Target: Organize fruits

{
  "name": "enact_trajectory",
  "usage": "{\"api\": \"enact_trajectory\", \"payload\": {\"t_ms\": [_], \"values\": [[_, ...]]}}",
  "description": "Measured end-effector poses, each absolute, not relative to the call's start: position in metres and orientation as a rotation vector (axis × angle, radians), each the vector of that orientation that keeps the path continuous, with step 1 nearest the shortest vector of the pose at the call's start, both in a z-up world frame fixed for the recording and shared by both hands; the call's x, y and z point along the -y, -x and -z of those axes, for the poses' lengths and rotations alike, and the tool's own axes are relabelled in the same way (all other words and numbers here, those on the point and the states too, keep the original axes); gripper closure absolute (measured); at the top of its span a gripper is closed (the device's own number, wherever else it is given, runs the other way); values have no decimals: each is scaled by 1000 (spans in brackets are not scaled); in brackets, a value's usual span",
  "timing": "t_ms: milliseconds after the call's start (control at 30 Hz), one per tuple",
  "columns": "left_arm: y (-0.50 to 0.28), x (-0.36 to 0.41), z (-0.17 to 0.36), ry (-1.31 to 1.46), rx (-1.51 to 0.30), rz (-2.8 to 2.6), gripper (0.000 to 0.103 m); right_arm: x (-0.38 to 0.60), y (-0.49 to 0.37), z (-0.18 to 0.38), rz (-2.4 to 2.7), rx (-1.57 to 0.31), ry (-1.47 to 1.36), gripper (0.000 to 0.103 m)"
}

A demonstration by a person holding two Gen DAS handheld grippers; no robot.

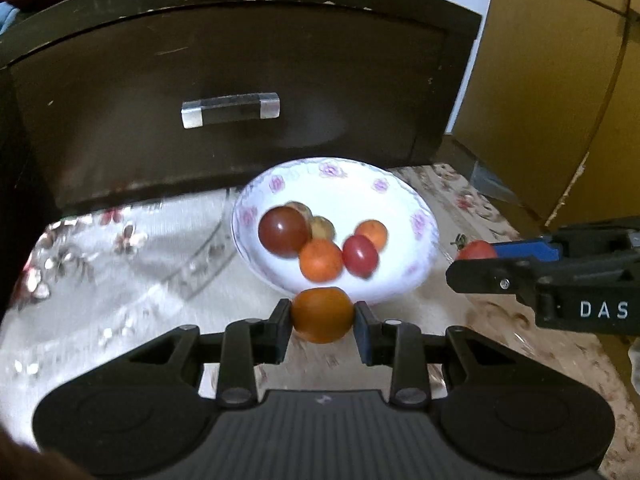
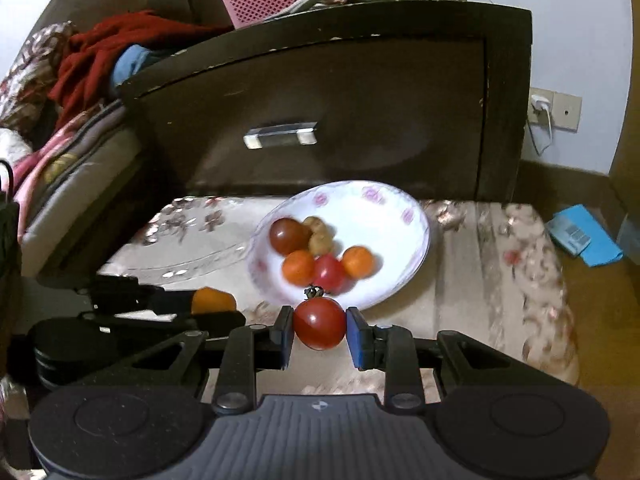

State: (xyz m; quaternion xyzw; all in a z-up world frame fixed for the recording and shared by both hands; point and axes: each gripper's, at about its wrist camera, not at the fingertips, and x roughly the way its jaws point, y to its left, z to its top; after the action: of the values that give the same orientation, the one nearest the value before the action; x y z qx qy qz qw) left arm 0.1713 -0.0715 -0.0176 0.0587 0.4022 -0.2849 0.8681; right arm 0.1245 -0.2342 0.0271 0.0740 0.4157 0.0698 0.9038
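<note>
A white floral plate [image 1: 396, 196] [image 2: 396, 216] sits on the flowered cloth and holds several fruits: a dark red tomato [image 1: 284, 231] [image 2: 289, 234], oranges [image 1: 320, 261] [image 2: 298, 267], a red tomato [image 1: 360, 256] [image 2: 330, 271] and small brown fruits [image 2: 320, 242]. My left gripper [image 1: 322, 316] is shut on an orange fruit [image 1: 322, 314] just before the plate's near rim; it also shows in the right wrist view [image 2: 214, 302]. My right gripper [image 2: 320, 324] is shut on a red tomato [image 2: 320, 322] with a stem, near the plate's front edge; it also shows in the left wrist view [image 1: 476, 250].
A dark drawer cabinet [image 1: 240, 80] [image 2: 340, 100] with a metal handle [image 1: 230, 110] stands right behind the plate. A clear glass dish [image 2: 192, 256] lies left of the plate. A wooden wall panel [image 1: 560, 80] is at right. A blue box [image 2: 580, 236] lies on the floor.
</note>
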Motion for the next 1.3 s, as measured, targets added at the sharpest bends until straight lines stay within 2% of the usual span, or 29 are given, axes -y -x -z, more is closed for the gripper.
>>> {"api": "enact_trajectory", "payload": {"t_ms": [433,967,1200,1300], "values": [[-211,92,27,-164,-812,582,64,230,-165,-6,-150,-864,-98,79],[-206,89,16,-137,-797,550,62,241,-164,-17,-110,-827,-126,76],[-183,80,1,-116,-780,539,52,233,-142,-26,-96,-827,-133,74],[-172,76,-5,-108,-779,533,41,229,-133,-31,-93,-823,-133,73]]}}
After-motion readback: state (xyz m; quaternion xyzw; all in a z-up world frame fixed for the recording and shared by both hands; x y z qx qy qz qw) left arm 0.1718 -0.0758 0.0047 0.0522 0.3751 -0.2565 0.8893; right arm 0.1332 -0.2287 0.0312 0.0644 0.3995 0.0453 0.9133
